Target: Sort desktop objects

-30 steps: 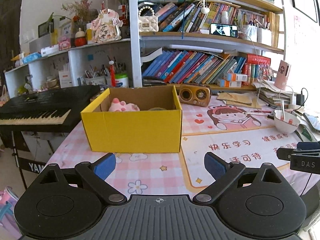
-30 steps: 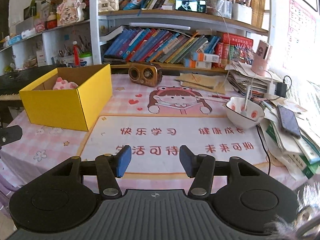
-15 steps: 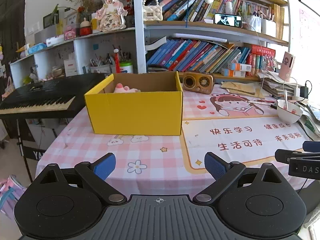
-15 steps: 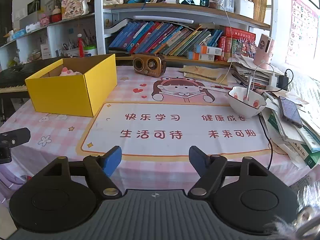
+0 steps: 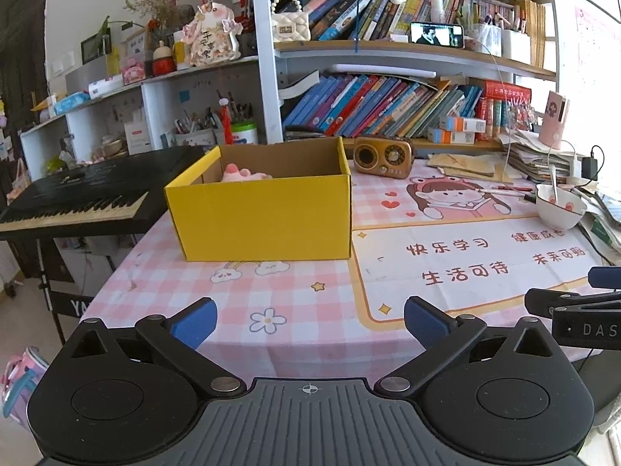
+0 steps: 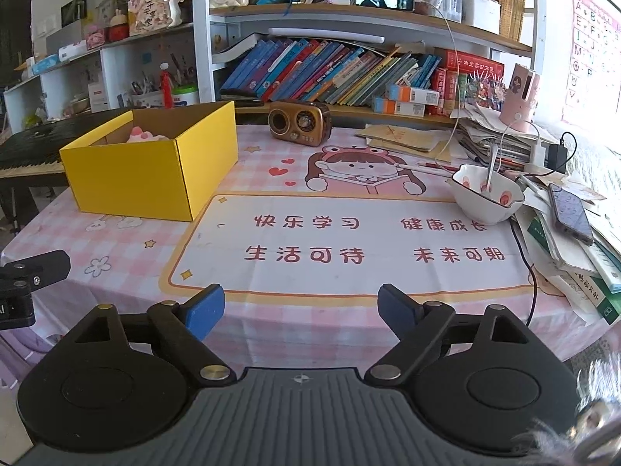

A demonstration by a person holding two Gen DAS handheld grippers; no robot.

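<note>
Blue pads stand wide apart on both tongs: the left gripper (image 5: 308, 320) has just eased to its fullest spread, the right gripper (image 6: 300, 306) has just been opening, and neither has anything between its pads. Both hang over the near edge of the table (image 6: 116, 240). Beyond sits the yellow box (image 5: 264, 213), a pink toy (image 5: 242, 173) already inside. Sorting looks well advanced or done; the bowl (image 6: 487, 198), radio (image 6: 299, 122) and phone (image 6: 572, 211) remain out, if they count.

Matt yellow cardboard box (image 5: 268, 217), glossy ceramic bowl (image 6: 485, 198), smooth printed cloth tablecloth (image 6: 330, 240).
</note>
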